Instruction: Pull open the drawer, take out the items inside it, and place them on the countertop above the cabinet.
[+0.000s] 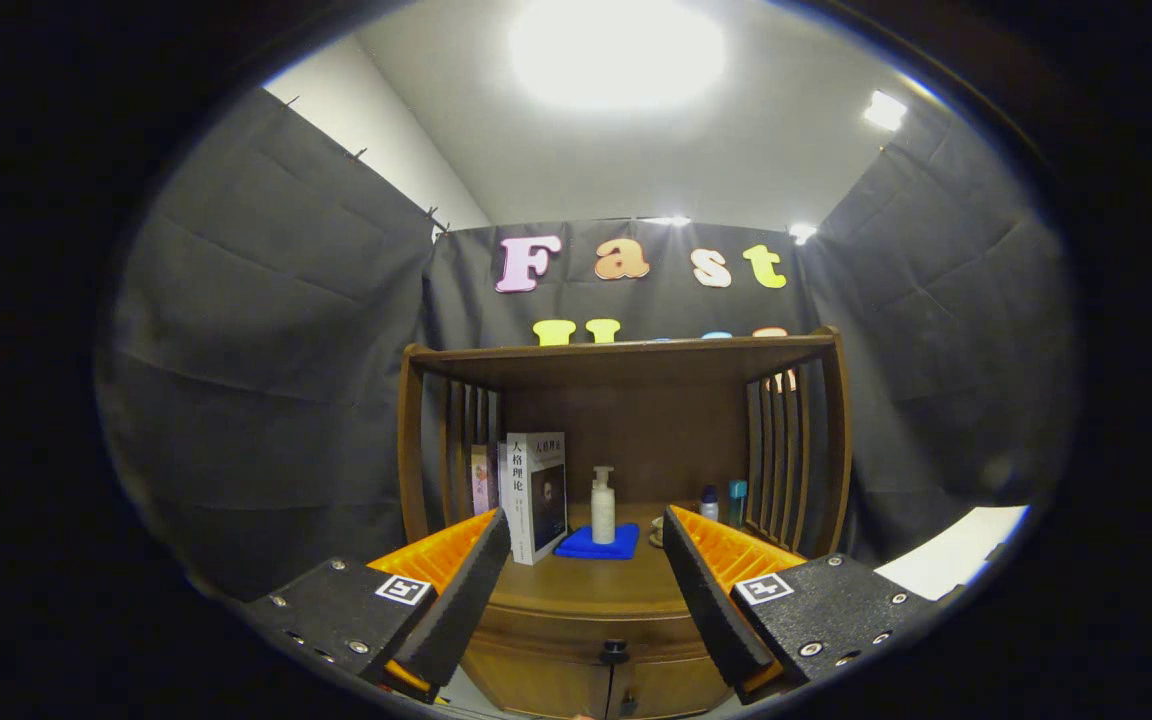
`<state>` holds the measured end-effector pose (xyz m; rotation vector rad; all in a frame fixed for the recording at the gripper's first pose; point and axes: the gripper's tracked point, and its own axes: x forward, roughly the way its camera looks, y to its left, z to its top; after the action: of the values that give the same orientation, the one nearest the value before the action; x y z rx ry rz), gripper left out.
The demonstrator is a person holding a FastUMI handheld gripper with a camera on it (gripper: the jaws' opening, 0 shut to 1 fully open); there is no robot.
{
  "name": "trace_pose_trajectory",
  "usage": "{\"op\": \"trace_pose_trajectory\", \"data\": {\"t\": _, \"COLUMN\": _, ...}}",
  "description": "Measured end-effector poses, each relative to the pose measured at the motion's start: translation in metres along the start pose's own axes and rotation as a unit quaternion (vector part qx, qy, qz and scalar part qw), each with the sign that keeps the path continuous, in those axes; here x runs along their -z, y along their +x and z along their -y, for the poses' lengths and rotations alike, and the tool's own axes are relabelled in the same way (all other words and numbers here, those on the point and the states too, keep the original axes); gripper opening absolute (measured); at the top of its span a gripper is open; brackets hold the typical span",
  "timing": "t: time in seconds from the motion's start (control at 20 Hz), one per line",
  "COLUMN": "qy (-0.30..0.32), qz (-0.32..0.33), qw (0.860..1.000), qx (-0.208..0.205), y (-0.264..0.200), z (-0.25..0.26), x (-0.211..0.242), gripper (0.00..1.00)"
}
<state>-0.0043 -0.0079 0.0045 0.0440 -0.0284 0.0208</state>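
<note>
Where the black cloth walls meet at the back, a wooden cabinet (626, 400) stands, the largest item: slatted sides, a flat roof board, and an open bay above the desk (586, 585). Below the desk's front edge sits the drawer (576, 650), closed, with a dark knob (615, 650) at its middle; its contents cannot be seen.

On the desk, largest first:
- Book (536, 495), upright, cover facing forward, left of centre, just beyond the left finger's tip.
- Second book (481, 478), thinner, upright, behind and left of the first, against the left slats.
- Blue cloth (596, 545), folded flat, at centre, just right of the first book.
- Pump bottle (603, 505), pale, upright, standing on the cloth.
- Two small bottles (723, 503), upright, near the right slats, partly behind the right finger's tip.
- Small round item (656, 532), low, beside the right finger; too small to identify.

Tongs (586, 540): spread wide, nothing between the fingers, touching nothing. They hang in front of the cabinet, with the cloth and pump bottle seen in the gap and the knob below and between them.
</note>
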Motion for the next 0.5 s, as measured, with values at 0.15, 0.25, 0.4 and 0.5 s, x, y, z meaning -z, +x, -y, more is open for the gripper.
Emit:
{"op": "trace_pose_trajectory", "data": {"t": 0.15, "qy": 0.009, "qz": 0.001, "qw": 1.0, "qx": 0.005, "y": 0.001, "z": 0.007, "x": -0.001, "gripper": 0.95}}
{"op": "trace_pose_trajectory", "data": {"t": 0.25, "qy": 0.008, "qz": -0.005, "qw": 1.0, "qx": 0.01, "y": 0.002, "z": 0.01, "x": 0.005, "gripper": 0.95}}
{"op": "trace_pose_trajectory", "data": {"t": 0.4, "qy": 0.012, "qz": -0.011, "qw": 1.0, "qx": 0.011, "y": 0.002, "z": 0.011, "x": 0.007, "gripper": 0.95}}
{"op": "trace_pose_trajectory", "data": {"t": 0.5, "qy": 0.012, "qz": -0.013, "qw": 1.0, "qx": 0.012, "y": 0.003, "z": 0.012, "x": 0.009, "gripper": 0.95}}
